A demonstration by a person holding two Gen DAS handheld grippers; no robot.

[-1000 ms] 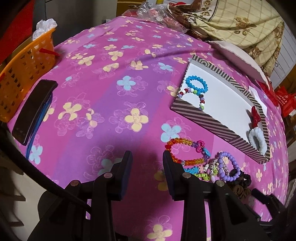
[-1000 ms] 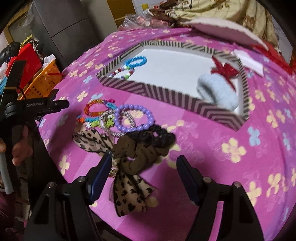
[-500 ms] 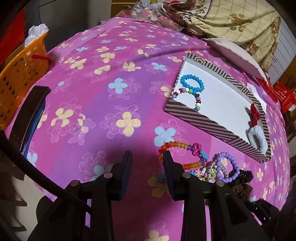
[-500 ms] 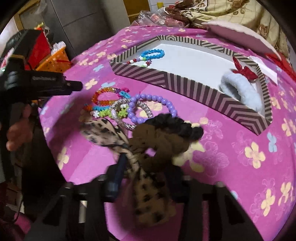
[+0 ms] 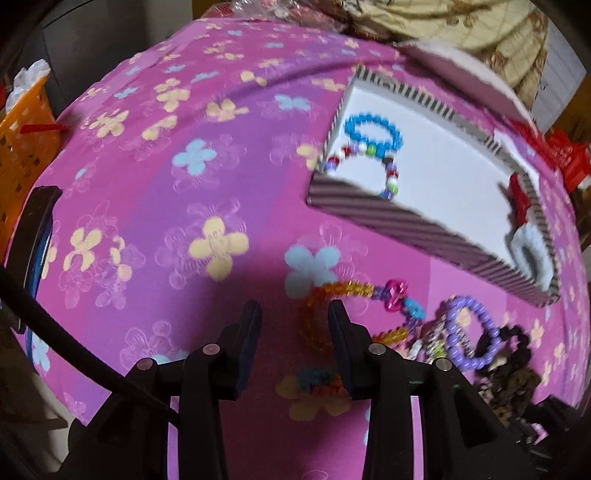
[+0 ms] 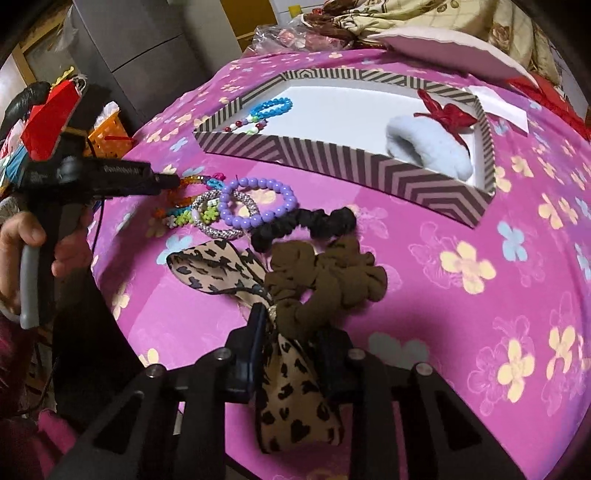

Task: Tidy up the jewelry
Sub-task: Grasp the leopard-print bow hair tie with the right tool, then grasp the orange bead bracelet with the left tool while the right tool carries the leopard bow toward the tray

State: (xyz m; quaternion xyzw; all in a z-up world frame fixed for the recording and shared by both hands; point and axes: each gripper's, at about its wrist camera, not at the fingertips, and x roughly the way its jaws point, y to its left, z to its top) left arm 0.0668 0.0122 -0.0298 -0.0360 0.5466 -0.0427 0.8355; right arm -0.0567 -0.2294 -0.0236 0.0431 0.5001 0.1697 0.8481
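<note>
A striped box (image 6: 369,166) (image 5: 413,227) holds a blue bead bracelet (image 5: 373,131) (image 6: 271,107), a mixed bead bracelet (image 5: 369,162), a white fluffy scrunchie (image 6: 428,147) and a red bow (image 6: 447,114). On the pink flowered cloth lie an orange bead bracelet (image 5: 332,310), a purple bead bracelet (image 6: 258,203) (image 5: 467,336), a black scrunchie (image 6: 306,225) and small bead pieces. My right gripper (image 6: 291,332) is shut on the leopard and brown scrunchie (image 6: 321,288). My left gripper (image 5: 293,317) is open, its right finger at the orange bracelet's near edge.
An orange basket (image 5: 22,147) and a dark flat case (image 5: 35,229) sit at the left edge. A white lid (image 6: 443,48), red ribbon, plastic bags and a beige quilt (image 5: 461,33) lie behind the box.
My right gripper closed on the leopard and brown scrunchie. My left gripper moved right and forward to the orange bracelet, still open.
</note>
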